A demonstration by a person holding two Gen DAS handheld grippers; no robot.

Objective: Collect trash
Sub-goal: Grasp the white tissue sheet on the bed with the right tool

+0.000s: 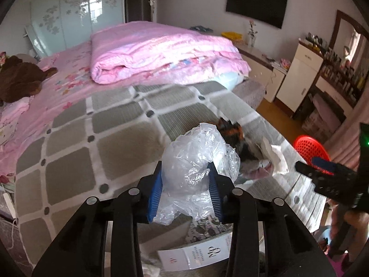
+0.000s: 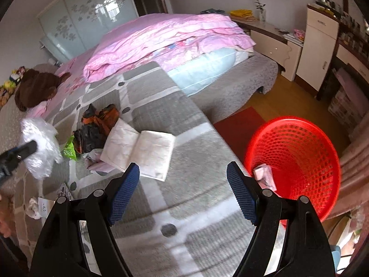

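Note:
My left gripper (image 1: 185, 166) is shut on a crumpled clear plastic bag (image 1: 196, 161), held up over the grey checked blanket (image 1: 92, 161). That bag (image 2: 40, 143) also shows at the far left of the right wrist view. On the blanket lie a black-and-orange wrapper (image 2: 99, 124), a green wrapper (image 2: 69, 149) and a white open paper pad (image 2: 143, 150). My right gripper (image 2: 183, 168) is open and empty above the bed's edge. To its right, the red mesh basket (image 2: 297, 161) stands on the floor with a pale scrap (image 2: 265, 175) inside.
A folded pink duvet (image 1: 161, 53) and a brown garment (image 1: 20, 80) lie further up the bed. A white printed card (image 1: 196, 254) sits below my left gripper. A red mat (image 2: 237, 124), wooden floor and white cabinets (image 2: 318, 46) lie to the right.

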